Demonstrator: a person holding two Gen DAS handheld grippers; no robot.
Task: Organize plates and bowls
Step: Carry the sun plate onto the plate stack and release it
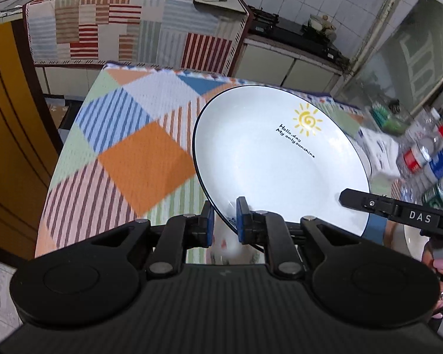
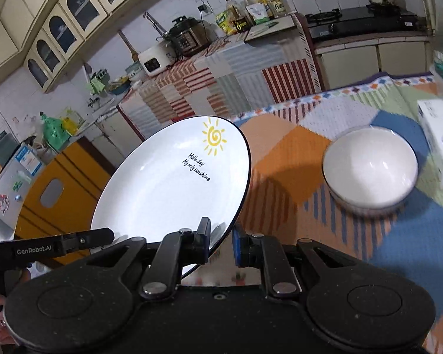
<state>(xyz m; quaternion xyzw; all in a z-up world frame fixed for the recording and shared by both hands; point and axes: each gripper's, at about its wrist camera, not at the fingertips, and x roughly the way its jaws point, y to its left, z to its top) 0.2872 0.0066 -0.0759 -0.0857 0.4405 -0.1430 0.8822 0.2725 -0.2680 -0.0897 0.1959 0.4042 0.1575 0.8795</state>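
Observation:
A white plate [image 1: 268, 159] with a dark rim, a yellow sun and black lettering is held tilted in the air above the checked tablecloth [image 1: 127, 135]. My left gripper [image 1: 225, 218] is shut on its near rim. My right gripper [image 2: 221, 239] is shut on the same plate [image 2: 174, 183] at its lower right rim. Each gripper shows at the edge of the other's view. A white bowl [image 2: 370, 168] sits upside down on the cloth to the right of the plate, apart from both grippers.
A white box [image 2: 441, 138] lies at the cloth's right edge, with several plastic bottles [image 1: 428, 159] beyond it. A yellow cabinet [image 1: 11, 135] stands left of the table. A cloth-covered counter [image 1: 132, 26] with appliances runs behind.

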